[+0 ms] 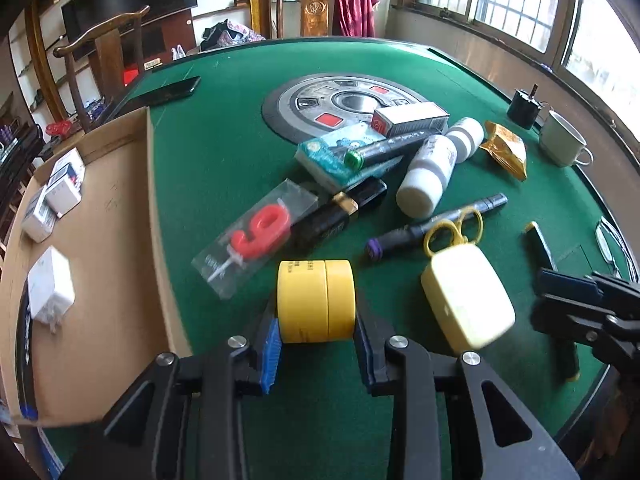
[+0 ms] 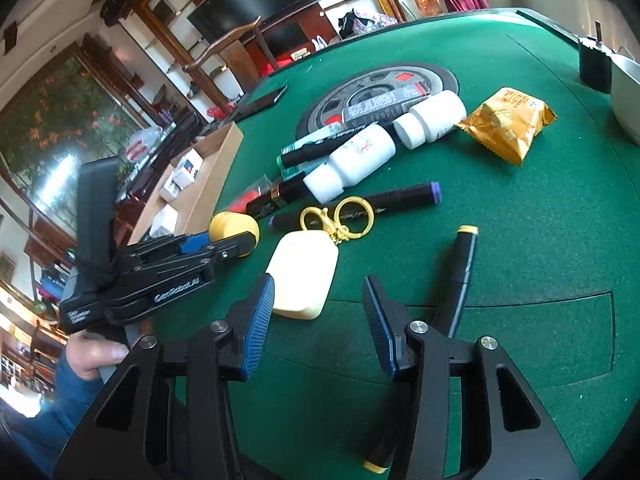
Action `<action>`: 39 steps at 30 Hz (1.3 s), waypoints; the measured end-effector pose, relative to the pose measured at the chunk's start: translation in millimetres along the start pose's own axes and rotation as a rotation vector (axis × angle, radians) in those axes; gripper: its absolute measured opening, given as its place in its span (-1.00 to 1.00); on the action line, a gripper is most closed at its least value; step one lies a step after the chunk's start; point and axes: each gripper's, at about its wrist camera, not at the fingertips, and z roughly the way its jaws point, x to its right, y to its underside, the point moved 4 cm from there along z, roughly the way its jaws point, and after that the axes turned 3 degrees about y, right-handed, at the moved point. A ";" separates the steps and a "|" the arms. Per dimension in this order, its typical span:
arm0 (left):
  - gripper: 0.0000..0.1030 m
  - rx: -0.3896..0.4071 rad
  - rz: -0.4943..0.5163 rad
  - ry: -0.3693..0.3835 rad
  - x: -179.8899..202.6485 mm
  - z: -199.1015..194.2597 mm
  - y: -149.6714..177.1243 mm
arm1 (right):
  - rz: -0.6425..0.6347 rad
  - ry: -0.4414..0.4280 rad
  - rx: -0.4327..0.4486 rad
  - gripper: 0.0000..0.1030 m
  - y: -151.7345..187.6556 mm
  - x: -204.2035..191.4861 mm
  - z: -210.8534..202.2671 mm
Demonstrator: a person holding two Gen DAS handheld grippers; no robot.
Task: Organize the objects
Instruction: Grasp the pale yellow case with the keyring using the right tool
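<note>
A yellow tape roll (image 1: 316,300) lies on its side on the green felt table (image 1: 224,160), and my left gripper (image 1: 316,320) is shut on it, one blue pad against each flat end. In the right wrist view the same roll (image 2: 232,226) sits in the left gripper (image 2: 234,246), which a hand holds. My right gripper (image 2: 319,288) stands open over bare felt with nothing between its fingers. A cream case (image 2: 302,280) with a yellow keyring lies just beyond its left finger. A black marker with yellow caps (image 2: 460,272) runs under its right finger.
An open cardboard box (image 1: 120,220) at the left holds several small white boxes. Mid-table lie a bagged red "9" candle (image 1: 260,232), a black tube (image 1: 340,212), a teal pack (image 1: 332,156), two white bottles (image 1: 428,176), markers, a yellow snack pack (image 1: 506,150), a cup (image 1: 560,140) and a phone (image 1: 168,92).
</note>
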 end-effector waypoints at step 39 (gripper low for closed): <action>-0.38 0.052 -0.013 0.029 -5.5 -14.0 25.9 | -0.115 0.100 0.082 -0.67 -3.8 -49.4 23.6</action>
